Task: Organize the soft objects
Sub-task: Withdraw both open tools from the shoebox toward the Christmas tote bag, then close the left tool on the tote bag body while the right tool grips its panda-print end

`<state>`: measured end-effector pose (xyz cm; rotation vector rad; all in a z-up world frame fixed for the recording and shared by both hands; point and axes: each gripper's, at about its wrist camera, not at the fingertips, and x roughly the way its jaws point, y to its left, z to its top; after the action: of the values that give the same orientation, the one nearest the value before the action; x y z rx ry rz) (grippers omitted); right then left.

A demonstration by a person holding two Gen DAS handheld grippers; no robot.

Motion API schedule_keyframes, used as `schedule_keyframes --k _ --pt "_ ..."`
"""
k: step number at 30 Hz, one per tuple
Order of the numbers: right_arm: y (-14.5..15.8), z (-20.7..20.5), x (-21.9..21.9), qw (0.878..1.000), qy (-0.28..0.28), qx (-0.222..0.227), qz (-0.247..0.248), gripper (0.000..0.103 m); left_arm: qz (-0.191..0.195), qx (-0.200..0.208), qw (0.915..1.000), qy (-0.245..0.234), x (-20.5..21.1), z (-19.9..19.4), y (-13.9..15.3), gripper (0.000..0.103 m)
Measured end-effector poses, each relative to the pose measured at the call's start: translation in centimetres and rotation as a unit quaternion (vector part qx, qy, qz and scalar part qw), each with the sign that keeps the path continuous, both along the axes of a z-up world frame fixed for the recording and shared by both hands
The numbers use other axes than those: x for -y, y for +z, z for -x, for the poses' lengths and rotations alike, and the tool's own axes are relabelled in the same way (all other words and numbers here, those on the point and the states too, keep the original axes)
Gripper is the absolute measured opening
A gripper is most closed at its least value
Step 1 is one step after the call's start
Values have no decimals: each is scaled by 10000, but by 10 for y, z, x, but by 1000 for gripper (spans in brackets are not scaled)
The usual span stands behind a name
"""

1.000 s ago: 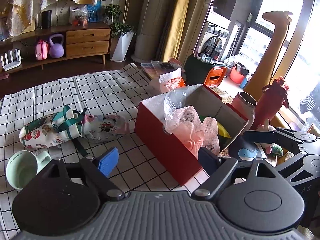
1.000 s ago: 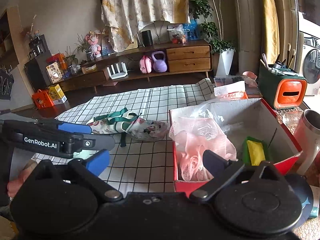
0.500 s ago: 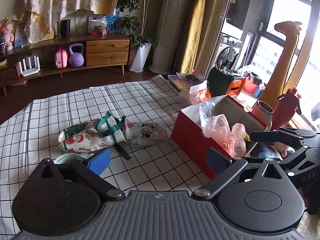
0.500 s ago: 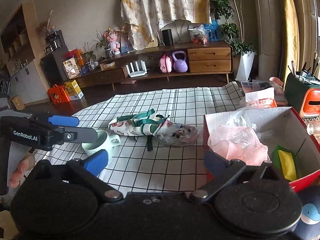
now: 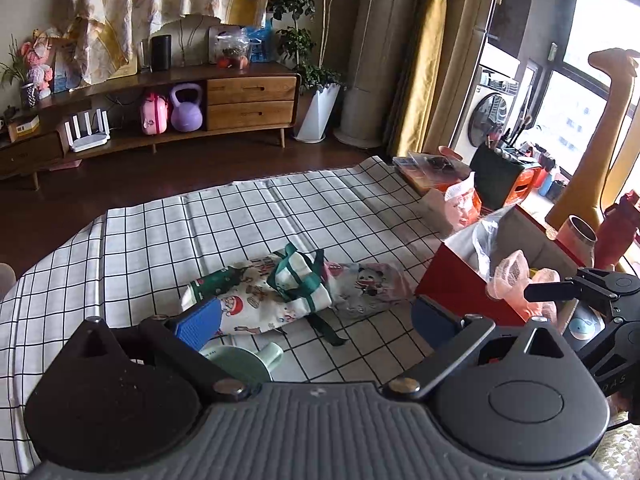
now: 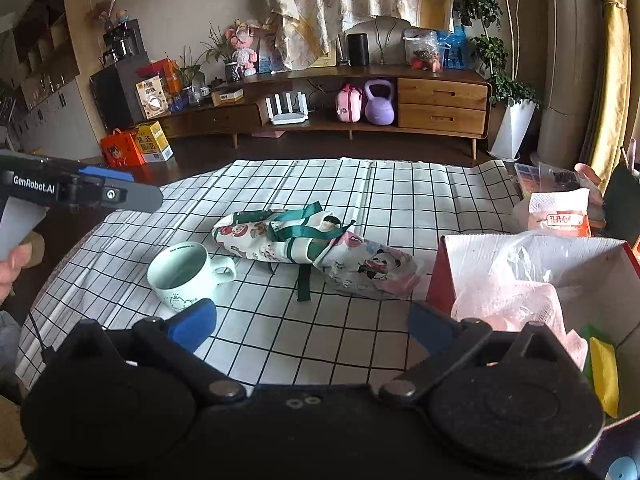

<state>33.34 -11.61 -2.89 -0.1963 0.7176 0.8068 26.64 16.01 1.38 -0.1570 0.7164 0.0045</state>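
A printed cloth bag with green straps lies on the checked tablecloth, touching a pink panda-print pouch to its right. A red box at the right holds a pink mesh sponge in clear plastic and a yellow-green sponge. My left gripper is open and empty, above the table in front of the bag. My right gripper is open and empty, in front of the pouch.
A mint mug stands left of the bag, close under my left gripper. A steel tumbler, a red bottle, an orange snack bag and a green-orange holder crowd the table's right side.
Both grippers have pulled back and risen from the red box, swinging left toward the cloth bag. The pink sponge stays in the box. Both grippers stay open.
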Motion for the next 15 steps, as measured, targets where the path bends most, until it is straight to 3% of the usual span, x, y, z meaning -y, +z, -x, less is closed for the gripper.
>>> schedule_keyframes --k 7,15 --pt "-18 -31 -28 9994 195 12 299 100 321 -327 9981 407 -33 -38 -19 102" --pt "-49 -54 -59 9971 371 -32 659 95 345 -808 9938 675 -60 -82 -55 102"
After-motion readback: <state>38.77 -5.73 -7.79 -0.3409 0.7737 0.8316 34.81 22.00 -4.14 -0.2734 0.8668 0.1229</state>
